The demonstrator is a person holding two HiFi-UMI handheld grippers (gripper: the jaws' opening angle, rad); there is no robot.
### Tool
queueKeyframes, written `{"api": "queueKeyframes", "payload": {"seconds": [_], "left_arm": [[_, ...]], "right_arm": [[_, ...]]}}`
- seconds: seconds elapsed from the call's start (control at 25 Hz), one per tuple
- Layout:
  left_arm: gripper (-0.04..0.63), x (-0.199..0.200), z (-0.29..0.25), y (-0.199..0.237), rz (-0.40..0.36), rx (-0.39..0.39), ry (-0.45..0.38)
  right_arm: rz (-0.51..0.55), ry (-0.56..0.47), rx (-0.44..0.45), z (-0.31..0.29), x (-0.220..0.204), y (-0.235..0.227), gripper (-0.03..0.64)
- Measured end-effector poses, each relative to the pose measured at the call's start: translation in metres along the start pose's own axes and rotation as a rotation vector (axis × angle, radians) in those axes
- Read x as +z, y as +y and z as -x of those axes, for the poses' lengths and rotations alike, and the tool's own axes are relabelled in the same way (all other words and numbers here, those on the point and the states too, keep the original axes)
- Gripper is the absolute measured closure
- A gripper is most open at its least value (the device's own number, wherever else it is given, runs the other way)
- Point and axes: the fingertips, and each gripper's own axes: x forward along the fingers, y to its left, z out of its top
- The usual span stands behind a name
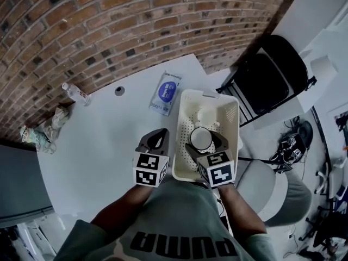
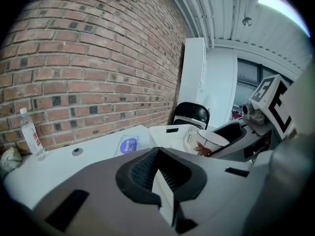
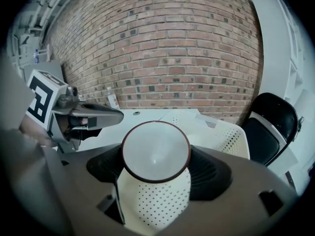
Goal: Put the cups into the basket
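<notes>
Two grippers are in play over the white table (image 1: pixel 103 145). Far left, a clear plastic water bottle (image 1: pixel 75 93) and a crumpled pale cloth (image 1: pixel 46 128) lie by the brick wall, well out of the action. A flat packet of wipes with a blue label (image 1: pixel 166 93) sits just beside the basket's far left corner.

Now the left gripper (image 1: pixel 159 135): it hangs near the basket's left wall, jaws brought together with nothing between them, so it's idle for now.

Next along comes the prize, a white cup with a dark reddish rim (image 3: pixel 155 151), showing a leaf motif on its side in the left gripper view. The right gripper (image 1: pixel 205 144) has it clamped between both jaws, upright, mouth facing up. It hangs over the near end of the white perforated plastic basket (image 1: pixel 235 113), and the dotted floor shows directly beneath it.

So this looks like the placing step. The next move calls for lowering the cup straight down until it meets the basket floor, then parting the jaws and lifting clear without tipping it. Pale shapes rest at the basket's far end, though what they are I can't tell. Far right, a black folding chair (image 1: pixel 269 72) stands beyond the table.
</notes>
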Motion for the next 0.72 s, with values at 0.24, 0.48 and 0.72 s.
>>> {"api": "queueKeyframes", "payload": {"seconds": [0.24,0.48,0.72], "left_arm": [[0.588,-0.006,-0.008,-0.005,0.003,0.018,0.025],[0.588,-0.011,-0.01,-0.003,0.009,0.046,0.051],[0.588,-0.015,-0.01,-0.003,0.012,0.06,0.069]], "right_arm": [[0.052,0.066,0.054,-0.017,-0.026,-0.002,0.239],[0.087,0.121,0.096,-0.036,-0.044,-0.003,0.239],[0.102,0.164,0.124,-0.051,-0.058,-0.003,0.239]]}}
